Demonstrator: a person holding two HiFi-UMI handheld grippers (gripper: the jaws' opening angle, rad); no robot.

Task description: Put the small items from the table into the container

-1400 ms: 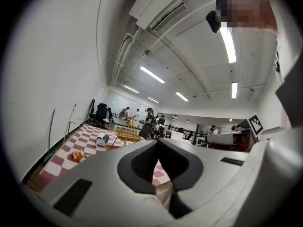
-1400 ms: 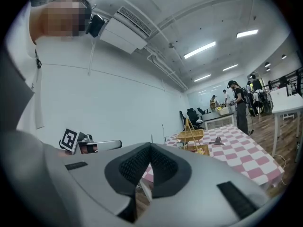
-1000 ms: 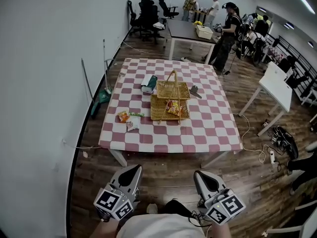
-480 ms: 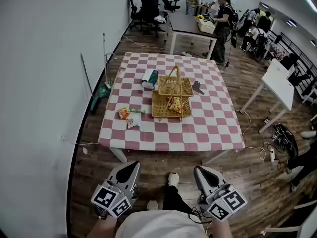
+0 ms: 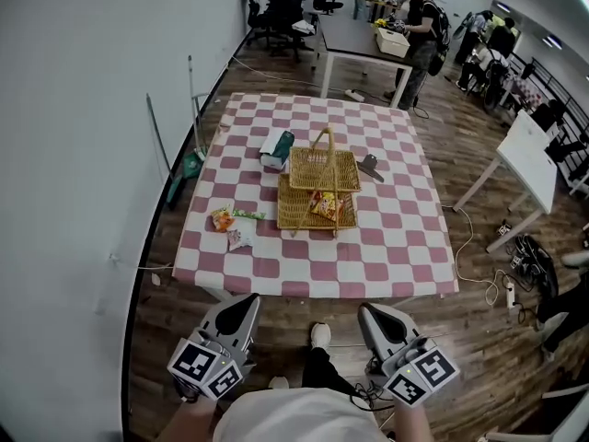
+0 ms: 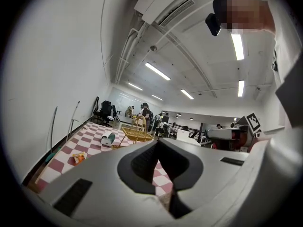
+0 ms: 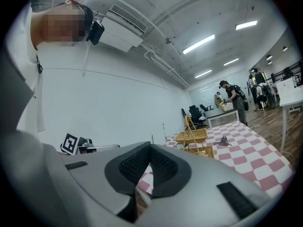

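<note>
Both the left tongs (image 5: pixel 243 304) and the right tongs (image 5: pixel 372 313) are held clenched and empty at the bottom of the frame, short of the tabletop (image 5: pixel 396 247). The snack packets (image 5: pixel 230 226) are seen up-frame, just left of the wicker basket (image 5: pixel 294 210), nearer the left tongs. A thin green packet (image 5: pixel 250 214) is laid crosswise, pointing toward the basket.

We see the checkered surface (image 5: pixel 386 247) carrying a wicker basket (image 5: pixel 317 191) mid-surface, snack packets (image 5: pixel 226 218) by its left edge, a green-white pack (image 5: pixel 276 148) and a grey item (image 5: pixel 370 166) farther back.
</note>
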